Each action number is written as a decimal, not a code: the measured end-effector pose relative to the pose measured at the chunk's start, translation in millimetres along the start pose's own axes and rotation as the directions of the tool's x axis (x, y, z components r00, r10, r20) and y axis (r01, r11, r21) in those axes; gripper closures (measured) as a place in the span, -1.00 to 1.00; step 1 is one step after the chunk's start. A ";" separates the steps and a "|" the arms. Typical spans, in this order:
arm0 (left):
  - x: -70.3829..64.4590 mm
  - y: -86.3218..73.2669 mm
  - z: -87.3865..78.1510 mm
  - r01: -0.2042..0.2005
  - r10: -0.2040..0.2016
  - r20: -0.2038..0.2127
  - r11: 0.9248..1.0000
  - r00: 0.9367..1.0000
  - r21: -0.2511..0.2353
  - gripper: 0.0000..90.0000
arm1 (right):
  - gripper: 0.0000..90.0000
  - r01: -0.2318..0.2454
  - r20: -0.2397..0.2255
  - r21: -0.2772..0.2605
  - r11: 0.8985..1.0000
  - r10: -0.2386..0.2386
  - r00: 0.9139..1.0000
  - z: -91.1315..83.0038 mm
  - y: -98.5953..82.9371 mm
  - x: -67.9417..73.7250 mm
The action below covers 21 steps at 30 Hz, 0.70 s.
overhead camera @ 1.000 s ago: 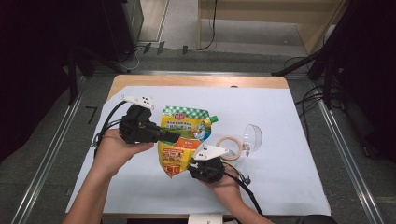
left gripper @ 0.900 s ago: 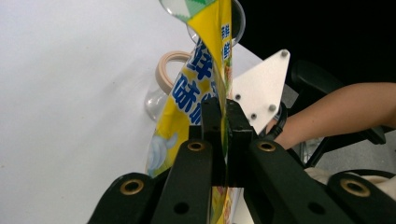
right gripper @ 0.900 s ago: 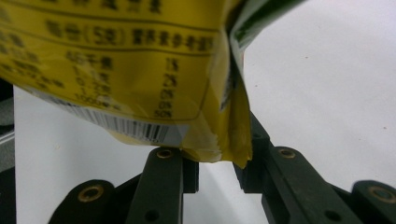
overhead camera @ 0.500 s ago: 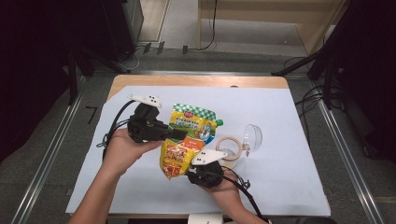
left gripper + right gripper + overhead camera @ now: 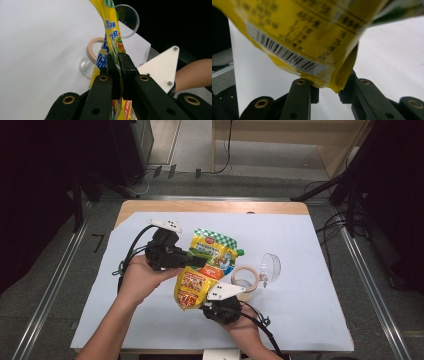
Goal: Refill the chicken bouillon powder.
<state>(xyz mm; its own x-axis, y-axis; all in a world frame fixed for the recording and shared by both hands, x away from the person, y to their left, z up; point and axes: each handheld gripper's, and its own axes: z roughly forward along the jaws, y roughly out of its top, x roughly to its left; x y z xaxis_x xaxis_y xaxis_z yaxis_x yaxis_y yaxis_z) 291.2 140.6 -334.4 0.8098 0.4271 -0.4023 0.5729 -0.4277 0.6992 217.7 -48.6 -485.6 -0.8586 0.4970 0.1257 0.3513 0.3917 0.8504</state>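
Observation:
A yellow and green spouted pouch [image 5: 207, 265] hangs tilted above the middle of the table. My left gripper [image 5: 199, 261] comes in from the left and is shut on the pouch's side edge. In the left gripper view the jaws [image 5: 117, 61] pinch the yellow film [image 5: 110, 32] between them. My right gripper [image 5: 205, 302] sits below the pouch's lower end, near the front edge. In the right gripper view its jaws [image 5: 329, 96] stand apart, and the pouch's barcode corner [image 5: 312, 50] dips into the gap without being pinched.
A beige tape roll [image 5: 247, 277] lies just right of the pouch, touching a clear cup [image 5: 268, 266] on its side. A pale blue sheet [image 5: 310, 310] covers the table; its wooden back edge [image 5: 210, 206] shows. Metal rails run along both sides.
The pouch has gone from lying flat to being lifted and tilted by my left gripper, which moved right and away. The right gripper shifted slightly left under the pouch's lower end.

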 end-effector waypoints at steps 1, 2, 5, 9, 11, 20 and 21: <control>-0.1 0.5 1.2 -0.002 0.002 0.000 1.000 1.000 0.002 0.97 | 0.70 0.014 0.007 0.000 1.000 -0.014 1.000 -0.4 0.0 0.7; -0.1 0.8 1.9 -0.003 0.003 0.001 1.000 1.000 0.003 0.96 | 0.70 0.013 -0.001 -0.002 1.000 -0.013 1.000 -0.5 0.0 2.4; -2.6 1.5 7.2 -0.008 0.008 -0.001 1.000 1.000 0.008 0.94 | 0.70 0.026 0.000 0.001 1.000 -0.026 1.000 -1.7 0.4 6.3; -7.9 2.4 14.0 -0.021 0.021 -0.005 1.000 1.000 0.015 0.92 | 0.70 0.034 -0.015 0.001 0.999 -0.034 0.999 -3.5 0.6 13.6; -9.9 2.5 18.0 -0.021 0.021 -0.005 1.000 1.000 0.019 0.91 | 0.69 0.044 -0.026 -0.002 0.999 -0.044 0.999 -5.2 1.2 18.2; -11.2 1.4 32.5 -0.032 0.033 -0.020 0.999 0.999 0.038 0.80 | 0.67 0.069 -0.039 -0.006 0.998 -0.069 0.997 -7.0 4.3 28.1; -10.6 1.3 34.1 -0.027 0.028 -0.022 0.999 0.999 0.044 0.79 | 0.66 0.078 -0.036 -0.006 0.997 -0.078 0.996 -7.1 4.7 29.4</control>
<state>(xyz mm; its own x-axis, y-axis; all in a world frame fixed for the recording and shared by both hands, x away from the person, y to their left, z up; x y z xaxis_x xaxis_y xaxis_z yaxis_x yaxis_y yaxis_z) 287.7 108.4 -349.4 0.8224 0.4325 -0.3696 0.5560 -0.4736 0.6830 191.4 -37.6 -474.2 -0.8964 0.4364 0.0772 0.2808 0.4244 0.8608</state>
